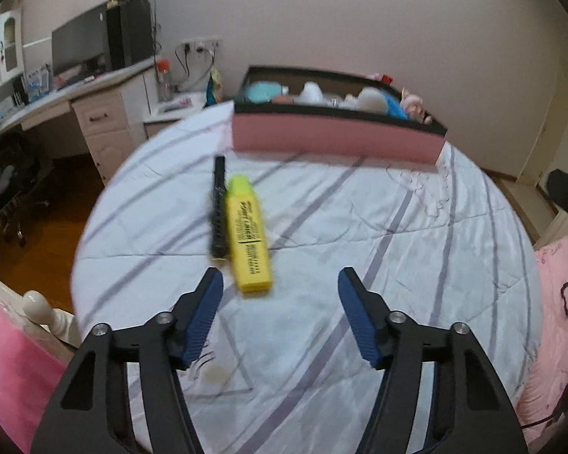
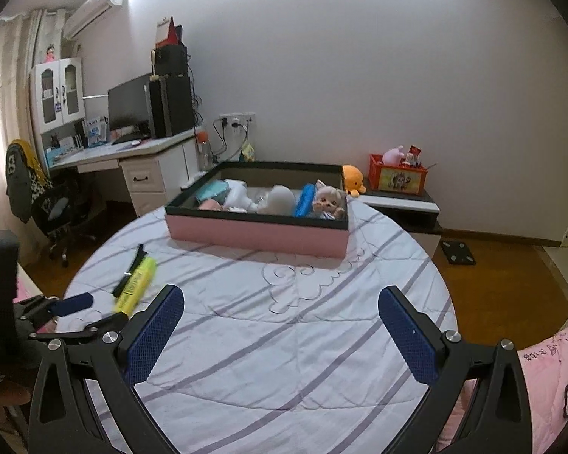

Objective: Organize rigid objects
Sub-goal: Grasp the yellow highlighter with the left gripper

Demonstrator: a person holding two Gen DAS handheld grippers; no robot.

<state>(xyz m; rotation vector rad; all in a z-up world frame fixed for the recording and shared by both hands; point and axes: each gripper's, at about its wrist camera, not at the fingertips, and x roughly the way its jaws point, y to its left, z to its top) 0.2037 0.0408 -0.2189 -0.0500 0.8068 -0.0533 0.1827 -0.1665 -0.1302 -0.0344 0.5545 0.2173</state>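
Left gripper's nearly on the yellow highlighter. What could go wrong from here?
The black comb lies touching the yellow highlighter, so the left gripper, its jaws open, might catch both or knock the comb aside. The bedspread is soft, so the highlighter could sink or slip. The pink box is already crowded, so a drop might bounce out.

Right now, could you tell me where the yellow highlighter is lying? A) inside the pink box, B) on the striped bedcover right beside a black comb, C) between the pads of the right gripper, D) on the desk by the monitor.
B: the yellow highlighter lies flat on the striped bedcover alongside the black comb, short of the pink box and held by neither gripper.
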